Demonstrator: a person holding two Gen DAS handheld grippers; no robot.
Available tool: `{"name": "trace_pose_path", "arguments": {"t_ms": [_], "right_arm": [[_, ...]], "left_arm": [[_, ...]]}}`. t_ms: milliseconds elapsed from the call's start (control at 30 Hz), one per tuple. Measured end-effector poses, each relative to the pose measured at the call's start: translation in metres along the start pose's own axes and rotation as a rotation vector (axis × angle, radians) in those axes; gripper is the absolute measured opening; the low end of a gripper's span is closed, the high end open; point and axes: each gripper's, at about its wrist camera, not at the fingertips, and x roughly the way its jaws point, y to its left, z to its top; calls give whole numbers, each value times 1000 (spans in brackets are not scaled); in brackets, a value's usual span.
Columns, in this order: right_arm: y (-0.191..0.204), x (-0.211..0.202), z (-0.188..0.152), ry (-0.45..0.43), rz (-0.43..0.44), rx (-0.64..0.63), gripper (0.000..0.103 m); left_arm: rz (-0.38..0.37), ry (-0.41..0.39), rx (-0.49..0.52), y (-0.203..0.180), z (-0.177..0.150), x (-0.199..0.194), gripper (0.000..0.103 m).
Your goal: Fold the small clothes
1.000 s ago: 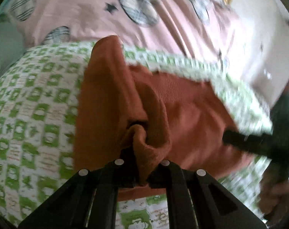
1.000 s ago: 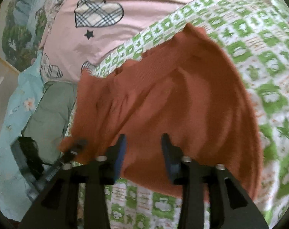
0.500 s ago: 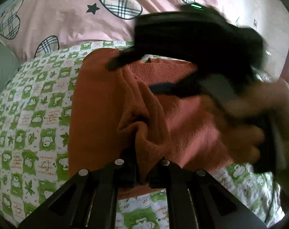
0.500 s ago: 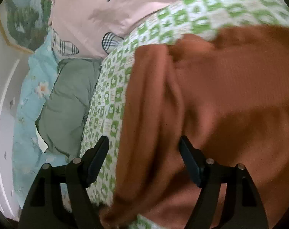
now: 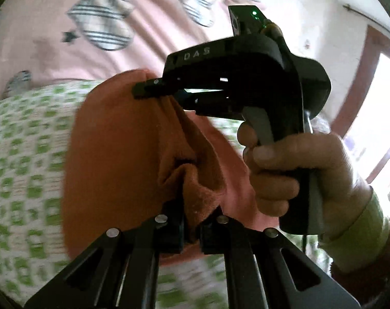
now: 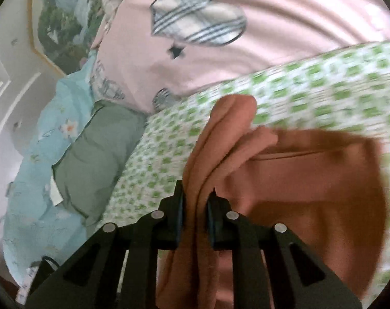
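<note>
Rust-orange garment (image 5: pixel 112 154) lies on the green-and-white patterned bedcover (image 5: pixel 22 159), gathered up at two places. The left hand-held gripper (image 5: pixel 191 231) is clamped on a bunched fold near the camera. The right hand-held gripper (image 6: pixel 195 206), gripped by a hand (image 5: pixel 293 170) in a green cuff, is closing on a long ridge of cloth, which runs away from it toward the pink quilt (image 6: pixel 272 13).

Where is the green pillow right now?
In the right wrist view, the plain grey-green pillow lies at the left, between the light blue flowered sheet and the green-and-white checked blanket, below the pink quilt.
</note>
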Motion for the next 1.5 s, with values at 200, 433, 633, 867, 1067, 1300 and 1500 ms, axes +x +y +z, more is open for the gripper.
{"name": "trace_pose_path", "arguments": {"t_ms": [200,433,633,867,1067,1300,1500], "right_arm": [[-79,-30,-20,15,-104,120,17],[-98,-48,-28,-9,-144,116,16],[-116,-40,-40,24,-246,107,16],[-121,-49,-49,-12,-252,151,23],[-108,-81,-59,-96,-283,168,76],[-113,-77,-68,-44,-234,213,76],[-122,-55,-70,16,-178,253,76]], "left_arm": [[-96,121,6,-37,-11,65,6],[-120,107,63,-57,-9,71,6],[-117,164,64,-57,-19,96,7],[-153,184,43,-41,-19,77,44],[-83,124,-66,7,-23,23,78],[8,139,-302,106,-13,27,84],[-81,221,-450,153,-6,70,84]]}}
